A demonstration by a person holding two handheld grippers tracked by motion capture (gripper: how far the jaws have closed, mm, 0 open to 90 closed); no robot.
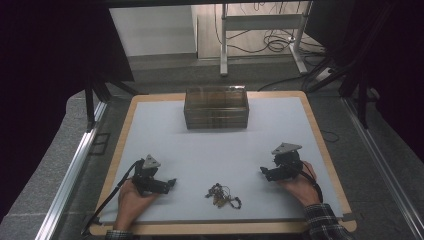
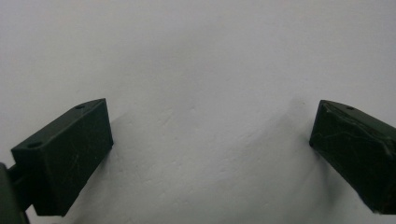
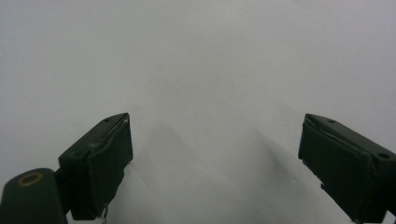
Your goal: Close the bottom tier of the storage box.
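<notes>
Counter (image 1: 165,130) from the high view: a clear box (image 1: 216,107) stands at its far middle, a small dark tangle (image 1: 223,195), perhaps a beaded chain, lies near the front edge between the left gripper (image 1: 170,183) and right gripper (image 1: 263,171). Left gripper view: jaws wide apart, empty, over bare white surface. Right gripper view: jaws likewise wide, holding nothing

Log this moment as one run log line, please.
left claw: open, empty, resting on mat | right claw: open, empty | tangled jewelry: between them, untouched | clear box: far side, untouched
</notes>
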